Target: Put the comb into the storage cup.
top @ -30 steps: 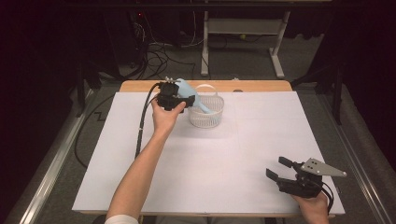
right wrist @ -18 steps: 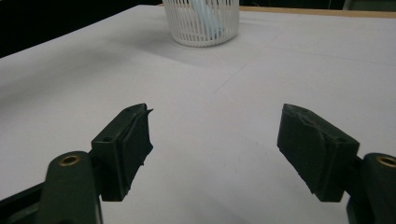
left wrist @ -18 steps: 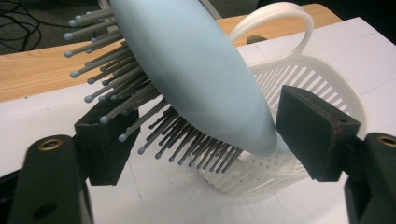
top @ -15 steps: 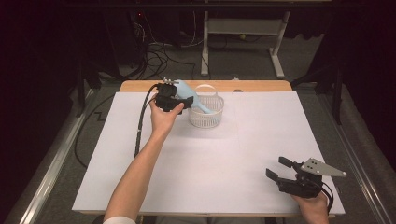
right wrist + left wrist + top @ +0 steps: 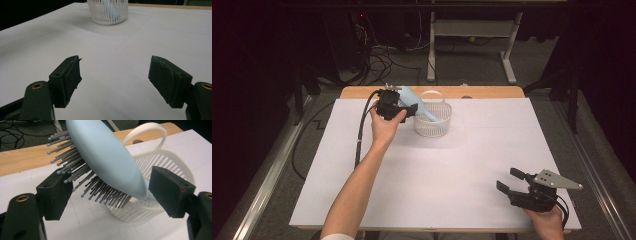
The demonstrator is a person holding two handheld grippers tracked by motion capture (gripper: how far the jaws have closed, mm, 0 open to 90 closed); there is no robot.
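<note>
- The left gripper (image 5: 107,192) has its jaws apart, having just been opening; the pale blue hairbrush (image 5: 105,157) lies between them, its bristles (image 5: 75,170) brushing the one pad and its narrow end just beside the other; neither pad presses on it.
- The hairbrush leans at a tilt with its narrow end down inside the white slatted basket (image 5: 175,165) and its broad head sticking up and out over the basket's rim; in the high view the hairbrush (image 5: 418,103) slants from the basket (image 5: 433,120) toward the left gripper (image 5: 412,111).
- The left hand (image 5: 384,125) holds that gripper just beside the basket, on the side nearer the table's left edge; its black cable (image 5: 361,130) trails away from the basket toward the person.
- The right gripper (image 5: 115,80) has its jaws wide apart with nothing between them; it rests well apart from the basket (image 5: 108,11), which stands far ahead of it across the white sheet (image 5: 125,45).
- In the high view the right gripper (image 5: 511,181) sits at the near right corner of the sheet (image 5: 452,175), far from the basket, with the right hand (image 5: 546,222) behind it.
- The basket stands near the sheet's far edge, close to the strip of bare wooden tabletop (image 5: 482,92).
</note>
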